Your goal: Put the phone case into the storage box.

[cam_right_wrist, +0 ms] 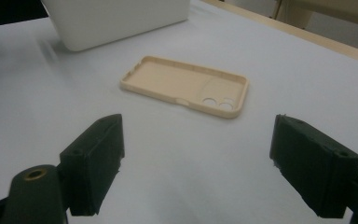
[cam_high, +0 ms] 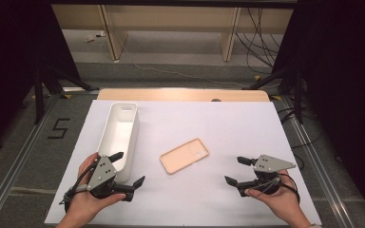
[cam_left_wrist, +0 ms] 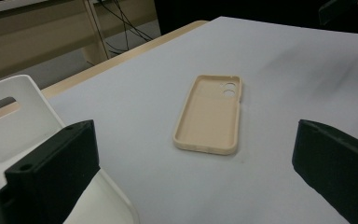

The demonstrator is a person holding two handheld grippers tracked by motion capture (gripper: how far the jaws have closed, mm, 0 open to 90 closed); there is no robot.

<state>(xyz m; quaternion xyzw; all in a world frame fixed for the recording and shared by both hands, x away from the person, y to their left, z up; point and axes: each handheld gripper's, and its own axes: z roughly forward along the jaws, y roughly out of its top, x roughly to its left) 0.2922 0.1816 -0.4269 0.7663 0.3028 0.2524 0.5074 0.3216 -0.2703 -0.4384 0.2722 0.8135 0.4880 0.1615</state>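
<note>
On the table (cam_high: 247, 118), which is covered with a white sheet, a beige phone case (cam_high: 184, 155) lies flat near the middle, a little toward the near edge, with its hollow inner side facing up. Its two round camera holes are at the end that points toward the far right corner. In the left gripper view the phone case (cam_left_wrist: 209, 114) lies ahead between the two black jaws, well apart from them, and in the right gripper view the phone case (cam_right_wrist: 186, 85) also lies ahead, apart from the jaws. A long white bin (cam_high: 119, 137) stands to the left of the case, near the left edge of the table, with its long side running from the near edge toward the far edge; it looks empty inside. The left hand-held gripper (cam_high: 128, 167) is near the near left corner, held by a hand, with its jaws spread wide and nothing between them; one jaw is over the near end of the bin. The right hand-held gripper (cam_high: 237, 170) is near the near right corner, also held by a hand, and its jaws stand wide and hold nothing. Both grippers point toward the case, one from each side.
</note>
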